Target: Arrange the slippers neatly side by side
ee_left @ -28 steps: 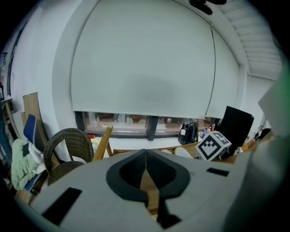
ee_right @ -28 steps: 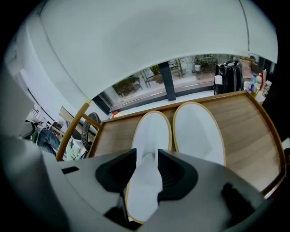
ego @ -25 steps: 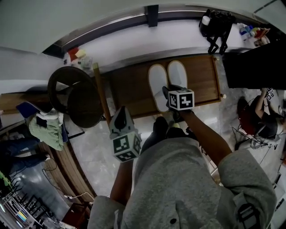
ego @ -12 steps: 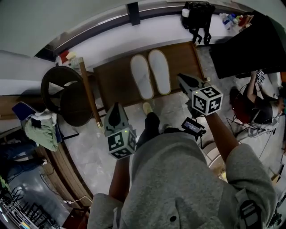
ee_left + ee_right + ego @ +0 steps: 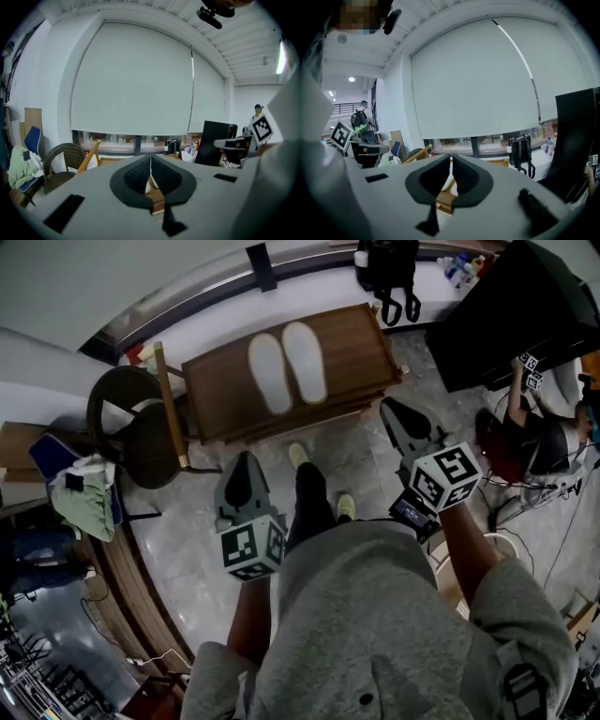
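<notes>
At far left a wicker chair is seen. Next, the left gripper is held over the floor, its jaws pressed together with nothing between them. At centre, two white slippers are laid close side by side on a low wooden table by the window. The arrangement is judged finished, which would explain why both grippers are held well apart from them. The right gripper has just been closed, also on nothing. The pair is shown whole only in the head view. In the gripper views only a sliver of slipper and table is glimpsed past the jaws, but a window blind is revealed.
</notes>
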Demonstrator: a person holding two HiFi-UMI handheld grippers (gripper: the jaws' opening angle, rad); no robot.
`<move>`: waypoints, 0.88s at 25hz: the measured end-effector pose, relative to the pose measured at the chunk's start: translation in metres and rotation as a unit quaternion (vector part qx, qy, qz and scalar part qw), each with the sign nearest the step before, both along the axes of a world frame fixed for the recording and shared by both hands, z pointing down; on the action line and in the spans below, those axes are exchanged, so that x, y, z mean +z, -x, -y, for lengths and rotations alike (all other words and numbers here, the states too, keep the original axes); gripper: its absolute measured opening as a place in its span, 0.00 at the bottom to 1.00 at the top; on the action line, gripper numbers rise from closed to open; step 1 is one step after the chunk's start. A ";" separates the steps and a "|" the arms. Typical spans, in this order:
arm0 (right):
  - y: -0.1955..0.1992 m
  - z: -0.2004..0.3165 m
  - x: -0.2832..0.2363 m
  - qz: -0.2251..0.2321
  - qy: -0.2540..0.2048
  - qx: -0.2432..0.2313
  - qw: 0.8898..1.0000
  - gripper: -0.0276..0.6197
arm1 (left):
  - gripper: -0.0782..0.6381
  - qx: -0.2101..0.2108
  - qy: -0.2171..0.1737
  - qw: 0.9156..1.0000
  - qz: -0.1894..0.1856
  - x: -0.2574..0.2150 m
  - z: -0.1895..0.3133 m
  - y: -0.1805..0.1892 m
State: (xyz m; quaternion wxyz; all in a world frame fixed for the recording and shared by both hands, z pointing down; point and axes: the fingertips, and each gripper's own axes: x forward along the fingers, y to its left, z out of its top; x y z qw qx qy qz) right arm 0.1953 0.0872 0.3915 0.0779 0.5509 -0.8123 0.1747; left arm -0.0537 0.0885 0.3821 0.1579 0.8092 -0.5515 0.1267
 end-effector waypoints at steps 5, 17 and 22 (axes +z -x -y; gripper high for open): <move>-0.012 -0.047 -0.008 0.001 -0.012 0.009 1.000 0.10 | 0.13 0.001 -0.024 1.000 -0.004 -0.017 -0.045 -0.011; -0.023 -0.072 -0.025 0.008 -0.031 0.021 0.999 0.10 | 0.13 0.015 -0.057 0.998 0.000 -0.041 -0.064 -0.027; -0.029 -0.082 -0.021 0.009 -0.032 0.024 0.999 0.10 | 0.13 0.017 -0.057 0.998 0.000 -0.038 -0.076 -0.033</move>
